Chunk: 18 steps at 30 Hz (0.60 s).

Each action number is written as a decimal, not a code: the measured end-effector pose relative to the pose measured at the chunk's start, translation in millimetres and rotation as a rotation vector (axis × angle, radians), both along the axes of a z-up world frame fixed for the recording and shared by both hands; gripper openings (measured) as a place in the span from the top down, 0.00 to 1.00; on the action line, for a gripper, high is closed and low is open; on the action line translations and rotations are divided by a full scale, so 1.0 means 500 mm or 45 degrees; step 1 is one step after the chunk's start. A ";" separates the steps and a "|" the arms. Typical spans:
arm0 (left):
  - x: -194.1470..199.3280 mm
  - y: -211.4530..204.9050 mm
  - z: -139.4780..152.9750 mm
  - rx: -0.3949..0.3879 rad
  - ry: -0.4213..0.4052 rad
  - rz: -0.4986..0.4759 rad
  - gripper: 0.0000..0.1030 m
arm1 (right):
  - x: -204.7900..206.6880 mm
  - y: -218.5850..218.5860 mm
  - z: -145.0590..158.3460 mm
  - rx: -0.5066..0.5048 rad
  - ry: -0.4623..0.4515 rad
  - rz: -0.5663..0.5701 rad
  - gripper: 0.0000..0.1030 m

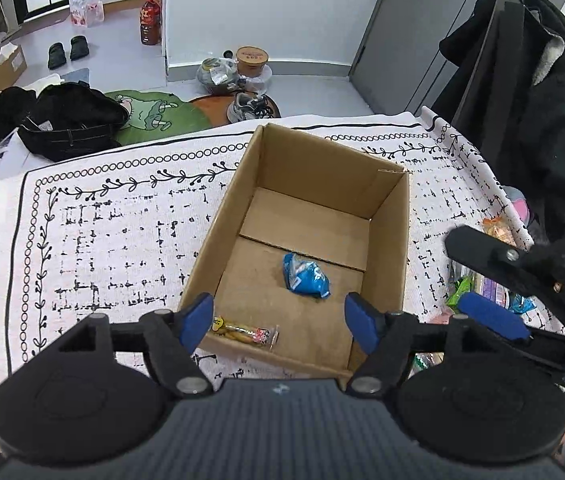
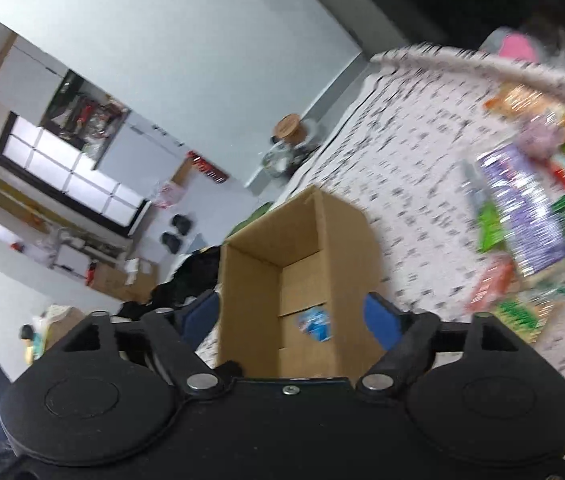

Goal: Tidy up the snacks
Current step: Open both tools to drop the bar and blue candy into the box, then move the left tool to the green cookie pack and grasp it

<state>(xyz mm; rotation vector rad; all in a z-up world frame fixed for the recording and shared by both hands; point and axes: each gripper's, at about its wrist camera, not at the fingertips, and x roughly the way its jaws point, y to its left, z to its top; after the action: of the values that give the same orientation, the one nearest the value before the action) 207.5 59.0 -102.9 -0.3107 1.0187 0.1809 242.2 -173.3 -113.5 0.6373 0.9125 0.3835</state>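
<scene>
from the left wrist, the left tongs [image 1: 278, 320] hang wide and empty over the near end of a cardboard box [image 1: 388, 240] on the patterned cloth [image 1: 122, 232], with a blue packet [image 1: 306, 276] and a clear snack bag [image 1: 246, 332] lying on the box floor. from the right wrist, blurred, the right tongs [image 2: 292, 320] gape wide and empty before the same box [image 2: 266, 264], the blue packet [image 2: 314, 324] inside, and a heap of snacks [image 2: 530, 224] on the cloth to the right.

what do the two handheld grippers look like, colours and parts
Both match: the left gripper and right gripper have black plastic bodies, two round black discs, black linkage arms with silver pivot bolts, and blue pads on the fingers. No cables or sleeves show.
</scene>
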 end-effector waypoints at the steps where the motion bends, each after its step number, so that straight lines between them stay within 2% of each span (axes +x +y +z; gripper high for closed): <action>1: -0.002 -0.003 0.003 0.002 -0.002 0.001 0.29 | -0.003 -0.006 0.005 -0.025 -0.010 -0.012 0.16; 8: -0.014 -0.030 0.021 0.002 -0.027 -0.024 0.20 | -0.019 -0.047 0.019 -0.127 -0.007 -0.041 0.10; 10: -0.017 -0.040 0.028 0.002 -0.045 -0.025 0.13 | -0.025 -0.058 0.021 -0.153 -0.005 -0.043 0.09; 16: -0.024 -0.074 0.046 -0.011 -0.108 -0.053 0.00 | -0.045 -0.096 0.032 -0.197 -0.016 -0.091 0.03; 18: -0.026 -0.087 0.051 -0.018 -0.131 -0.066 0.00 | -0.055 -0.112 0.034 -0.215 -0.021 -0.126 0.00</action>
<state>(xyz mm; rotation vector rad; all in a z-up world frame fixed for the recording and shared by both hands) 194.7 15.7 -77.3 -0.3032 0.9259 0.1098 214.5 -229.2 -96.4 0.5209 0.8835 0.2201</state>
